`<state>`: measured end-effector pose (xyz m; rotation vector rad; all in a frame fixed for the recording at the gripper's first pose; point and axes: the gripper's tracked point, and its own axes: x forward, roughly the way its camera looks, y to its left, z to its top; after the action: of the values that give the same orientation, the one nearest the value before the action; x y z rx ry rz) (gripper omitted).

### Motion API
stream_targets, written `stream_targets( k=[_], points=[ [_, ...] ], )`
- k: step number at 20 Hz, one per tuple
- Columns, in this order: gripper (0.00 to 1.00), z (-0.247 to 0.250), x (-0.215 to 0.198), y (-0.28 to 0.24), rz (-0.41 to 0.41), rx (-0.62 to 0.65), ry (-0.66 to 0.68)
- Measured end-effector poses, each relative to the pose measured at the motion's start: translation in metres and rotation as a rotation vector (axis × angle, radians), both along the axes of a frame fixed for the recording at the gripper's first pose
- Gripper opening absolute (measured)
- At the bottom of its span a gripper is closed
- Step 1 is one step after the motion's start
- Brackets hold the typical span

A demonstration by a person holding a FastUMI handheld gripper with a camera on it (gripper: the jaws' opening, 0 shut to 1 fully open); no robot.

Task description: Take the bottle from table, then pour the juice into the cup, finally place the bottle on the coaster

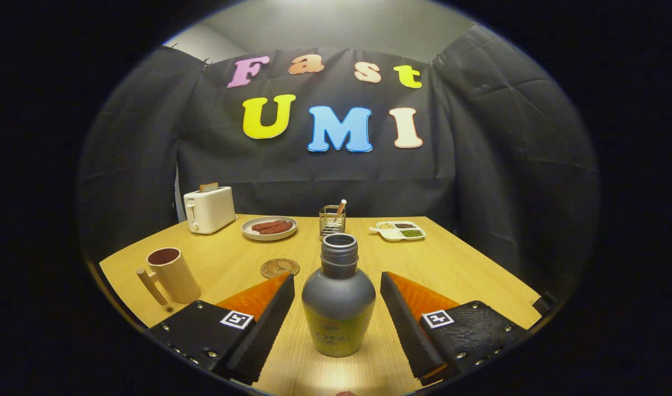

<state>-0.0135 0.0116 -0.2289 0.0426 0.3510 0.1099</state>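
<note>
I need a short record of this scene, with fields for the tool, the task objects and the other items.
tool: open, one finger on each side of the bottle, not touching it
bottle: upright on the table, no cap, between the fingers
cup: left of the fingers, upright
coaster: beyond the left finger, bare
others: toaster, plate of sausages, utensil holder, divided tray
</note>
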Motion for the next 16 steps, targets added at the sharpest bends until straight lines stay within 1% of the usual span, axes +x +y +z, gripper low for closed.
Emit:
stream_targets(
  k=[6,11,14,15,16],
  points=[
    [0.96,-0.04,-0.005,0.005,0.011,-0.002,0.088],
    [0.96,-0.062,-0.009,0.008,0.006,0.011,0.148],
    [0.96,-0.065,-0.009,0.009,0.001,0.014,0.169],
    [0.93,-0.068,-0.008,0.006,-0.009,0.006,0.172],
    [0.86,-0.067,-0.009,0.007,-0.01,0.004,0.176]
  ],
)
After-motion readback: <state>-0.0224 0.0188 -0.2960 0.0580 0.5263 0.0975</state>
